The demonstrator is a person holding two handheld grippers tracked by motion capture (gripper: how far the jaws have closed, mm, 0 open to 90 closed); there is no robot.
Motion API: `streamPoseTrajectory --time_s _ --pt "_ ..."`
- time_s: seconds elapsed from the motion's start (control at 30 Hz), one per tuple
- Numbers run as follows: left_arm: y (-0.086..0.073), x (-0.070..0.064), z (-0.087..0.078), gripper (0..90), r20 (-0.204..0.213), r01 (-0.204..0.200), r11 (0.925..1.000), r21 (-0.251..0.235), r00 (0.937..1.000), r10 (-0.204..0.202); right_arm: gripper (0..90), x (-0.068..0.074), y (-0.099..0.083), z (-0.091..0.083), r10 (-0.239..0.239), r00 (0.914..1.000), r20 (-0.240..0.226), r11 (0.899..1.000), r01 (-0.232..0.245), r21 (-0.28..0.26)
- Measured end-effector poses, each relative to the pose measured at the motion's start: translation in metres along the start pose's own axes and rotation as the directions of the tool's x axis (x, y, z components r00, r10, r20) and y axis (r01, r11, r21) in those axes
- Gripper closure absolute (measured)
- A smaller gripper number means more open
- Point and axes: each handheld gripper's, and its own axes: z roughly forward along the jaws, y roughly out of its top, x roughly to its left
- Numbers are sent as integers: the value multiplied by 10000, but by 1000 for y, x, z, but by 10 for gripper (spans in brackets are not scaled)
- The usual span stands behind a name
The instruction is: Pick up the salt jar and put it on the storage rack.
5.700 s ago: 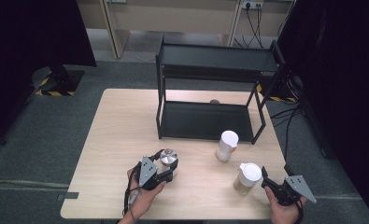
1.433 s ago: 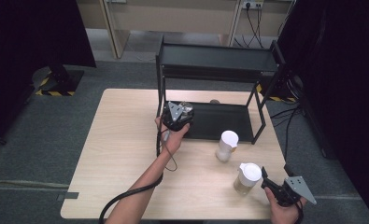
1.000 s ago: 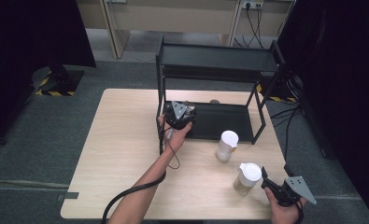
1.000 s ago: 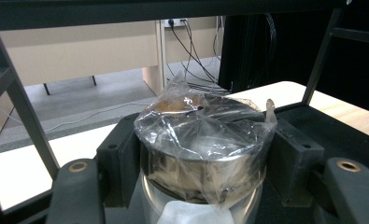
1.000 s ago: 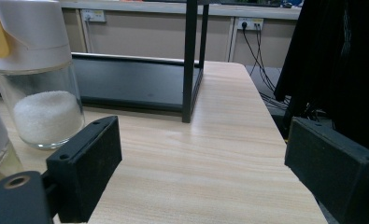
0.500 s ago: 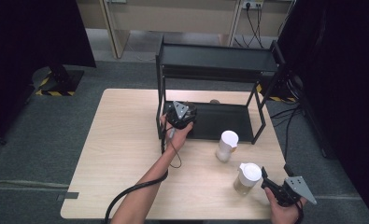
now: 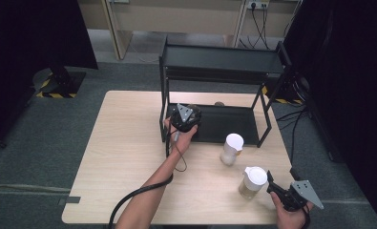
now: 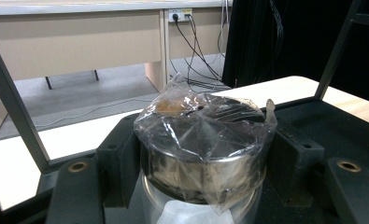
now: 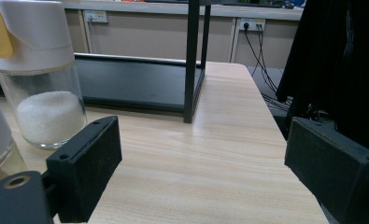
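Note:
My left gripper (image 7: 188,117) is shut on a glass jar (image 8: 203,144) with a metal lid wrapped in clear plastic. It holds the jar over the left part of the black rack's lower shelf (image 7: 226,125). In the left gripper view both jaws press the jar's sides, and the shelf (image 8: 355,135) lies right under it. My right gripper (image 7: 277,192) stands open at the table's front right, its jaws wide apart over bare wood. Just left of it is a jar with a white lid (image 7: 252,182). A white-capped glass dispenser (image 7: 232,149) (image 9: 39,74) holds white grains.
The black two-level metal rack (image 7: 222,58) stands at the back of the wooden table (image 7: 124,143). One rack post (image 9: 193,60) rises ahead of my right gripper. A small round object (image 7: 219,103) lies behind the lower shelf. Dark curtains flank the table.
My left gripper carried the jar from the table's front to the rack's lower shelf, then barely shifted over the last second. The right gripper stayed put.

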Motion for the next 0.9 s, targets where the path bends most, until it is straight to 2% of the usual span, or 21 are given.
streamPoseTrajectory --time_s 0.8,0.9 --pt "-1 -1 -5 329 -5 -242 9993 282 9997 242 111 1 0 0 -83 10000 -19 10000 83 1" --pt "-1 0 -6 310 -7 -71 9997 225 10000 71 111 1 0 0 -71 10000 -30 10000 71 -17"
